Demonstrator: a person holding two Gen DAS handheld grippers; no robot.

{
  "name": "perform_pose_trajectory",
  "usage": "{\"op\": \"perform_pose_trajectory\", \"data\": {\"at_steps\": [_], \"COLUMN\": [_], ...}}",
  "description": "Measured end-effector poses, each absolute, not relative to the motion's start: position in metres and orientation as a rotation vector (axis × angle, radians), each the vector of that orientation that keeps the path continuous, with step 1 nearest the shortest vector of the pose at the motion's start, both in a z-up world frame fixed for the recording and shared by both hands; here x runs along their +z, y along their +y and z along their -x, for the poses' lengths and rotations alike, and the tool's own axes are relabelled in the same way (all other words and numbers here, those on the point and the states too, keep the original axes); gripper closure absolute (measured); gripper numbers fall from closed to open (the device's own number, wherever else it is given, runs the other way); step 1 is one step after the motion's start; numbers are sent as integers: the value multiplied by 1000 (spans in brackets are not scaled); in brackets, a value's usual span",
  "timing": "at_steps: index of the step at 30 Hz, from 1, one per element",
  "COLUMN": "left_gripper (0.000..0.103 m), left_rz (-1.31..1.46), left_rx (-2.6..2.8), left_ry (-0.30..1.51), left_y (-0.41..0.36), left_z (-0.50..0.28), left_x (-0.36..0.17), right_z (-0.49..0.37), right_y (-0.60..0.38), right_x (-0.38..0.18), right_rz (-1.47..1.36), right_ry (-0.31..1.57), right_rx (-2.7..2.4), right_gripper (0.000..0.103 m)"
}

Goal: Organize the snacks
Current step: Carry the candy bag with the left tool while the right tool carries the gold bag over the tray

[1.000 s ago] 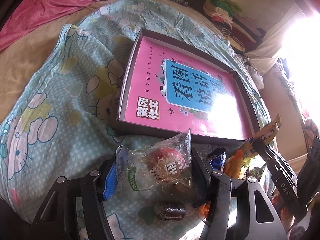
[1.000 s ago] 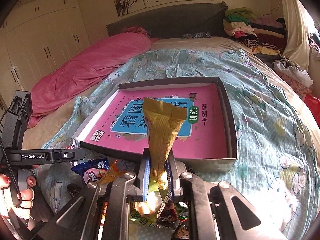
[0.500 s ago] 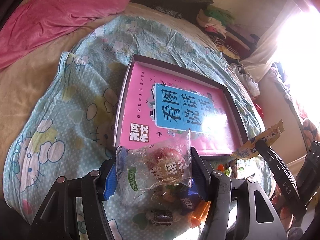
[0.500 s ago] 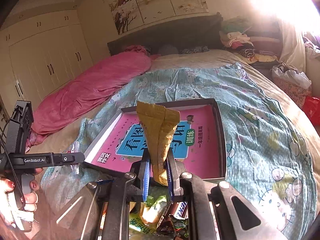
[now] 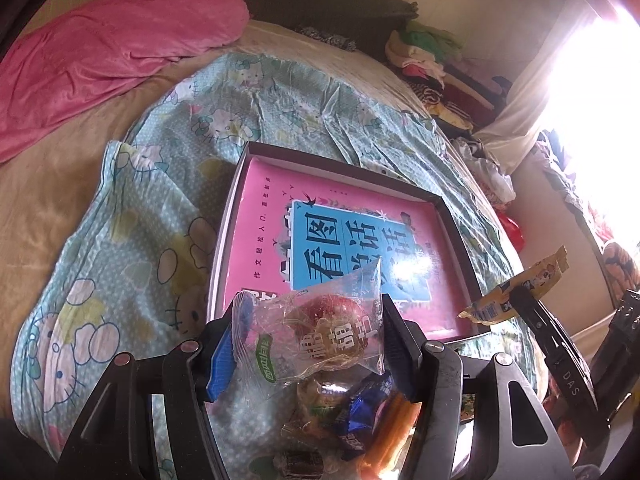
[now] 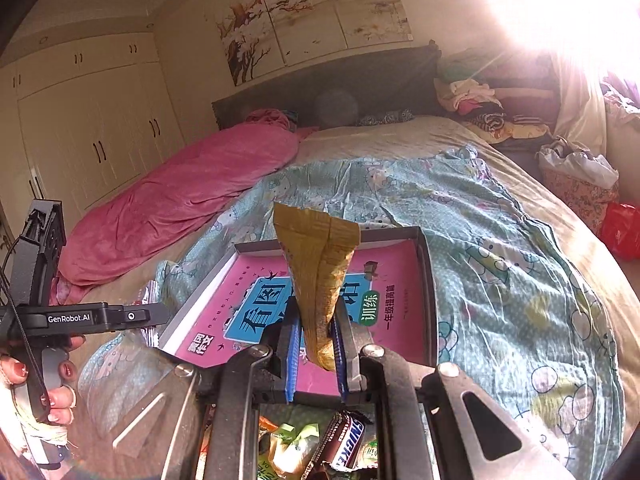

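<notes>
My left gripper point(image 5: 308, 344) is shut on a clear snack bag with a red candied fruit point(image 5: 320, 340), held above the near edge of a shallow dark box point(image 5: 452, 220) lined with a pink book cover. My right gripper point(image 6: 316, 344) is shut on a yellow-gold snack packet point(image 6: 318, 264) that stands upright over the same box point(image 6: 428, 280). That packet also shows at the right of the left wrist view point(image 5: 516, 288). A pile of loose snacks point(image 5: 352, 420) lies on the bed below both grippers, including a Snickers bar point(image 6: 344, 440).
The box sits on a Hello Kitty sheet point(image 5: 132, 224) on a bed. A pink quilt point(image 6: 180, 196) lies along the left side. Folded clothes point(image 6: 480, 108) are stacked at the headboard's right. Strong window glare fills the right.
Both grippers have risen and pulled back from the bed with their snacks still held. The box now looks farther off and the snack pile lies lower beneath them.
</notes>
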State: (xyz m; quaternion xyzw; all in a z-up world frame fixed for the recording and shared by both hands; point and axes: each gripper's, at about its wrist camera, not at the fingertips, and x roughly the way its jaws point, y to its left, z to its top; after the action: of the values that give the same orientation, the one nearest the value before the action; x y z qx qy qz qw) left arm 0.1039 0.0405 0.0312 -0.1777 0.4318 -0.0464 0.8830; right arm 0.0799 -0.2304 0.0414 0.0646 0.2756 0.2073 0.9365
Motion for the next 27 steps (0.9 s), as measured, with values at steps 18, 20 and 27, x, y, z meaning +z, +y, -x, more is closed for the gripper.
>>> {"op": "perform_pose_trajectory", "data": {"at_steps": [18, 20, 27], "left_gripper": [39, 39, 39], "left_rz": [331, 330, 306], "left_rx": [-90, -91, -82], "left_ry": [913, 917, 939], "left_y": [22, 20, 14], "left_z": [-130, -134, -144], "left_x": [23, 21, 12], "right_z": [-101, -104, -114], "right_y": [-234, -233, -234], "right_x": [39, 38, 30], "right_rz": [-145, -145, -153], "right_ry": [560, 563, 592], "right_rx": [404, 402, 393], "right_gripper": [88, 88, 88]}}
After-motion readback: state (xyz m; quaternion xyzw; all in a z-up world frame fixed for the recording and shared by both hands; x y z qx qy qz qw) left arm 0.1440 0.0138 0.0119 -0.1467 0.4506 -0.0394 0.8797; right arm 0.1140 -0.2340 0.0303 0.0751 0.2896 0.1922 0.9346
